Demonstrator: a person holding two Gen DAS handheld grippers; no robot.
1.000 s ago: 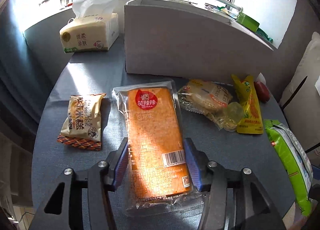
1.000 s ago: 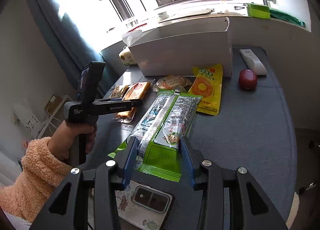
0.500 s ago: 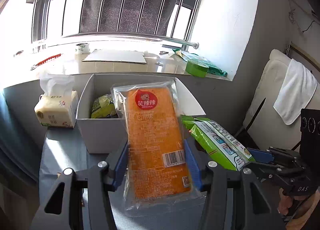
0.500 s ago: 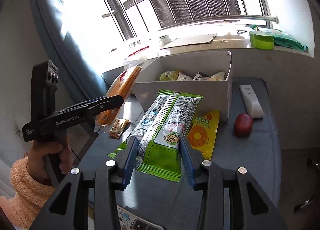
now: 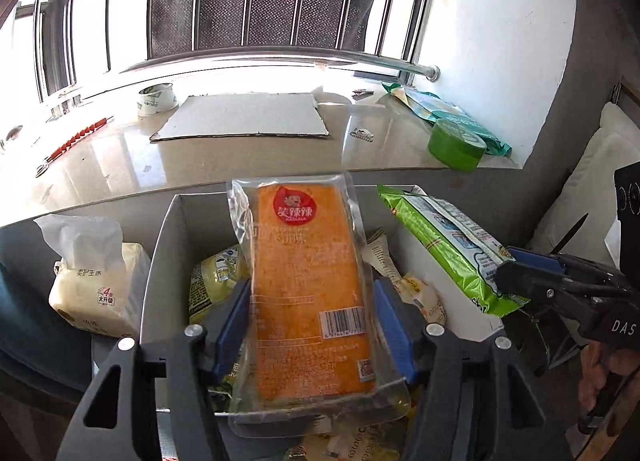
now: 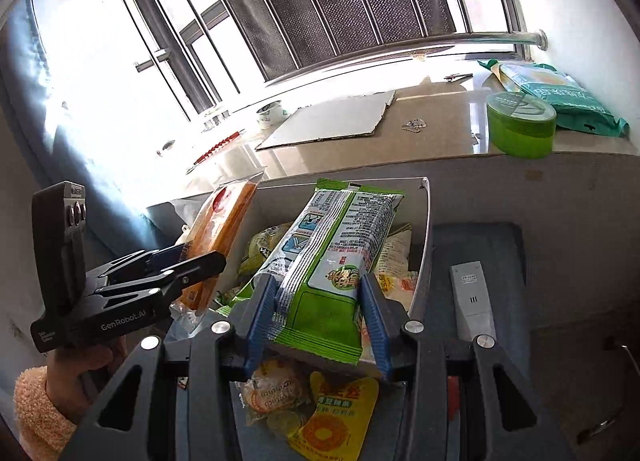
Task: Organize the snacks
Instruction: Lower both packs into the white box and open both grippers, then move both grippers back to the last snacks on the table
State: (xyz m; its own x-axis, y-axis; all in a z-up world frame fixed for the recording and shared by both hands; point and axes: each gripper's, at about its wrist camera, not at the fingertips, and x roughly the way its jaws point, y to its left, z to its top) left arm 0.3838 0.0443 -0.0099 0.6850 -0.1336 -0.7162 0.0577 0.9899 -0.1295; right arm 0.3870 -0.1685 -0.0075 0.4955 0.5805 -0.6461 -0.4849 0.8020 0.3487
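Two grippers: left gripper, right gripper. One orange snack pack. One green snack pack. One white box. One tissue pack. Two tape rolls: green tape roll, white tape roll. One remote.

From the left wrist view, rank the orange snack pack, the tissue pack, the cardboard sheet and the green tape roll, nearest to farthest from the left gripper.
1. Orange snack pack: clamped in the left gripper, over the white box.
2. Tissue pack: left, beside the box.
3. Cardboard sheet and green tape roll: both on the windowsill, too close to call.

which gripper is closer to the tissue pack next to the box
Left. The left gripper, holding the orange snack pack, is over the box side nearest the tissue pack; the right gripper is beyond the far side.
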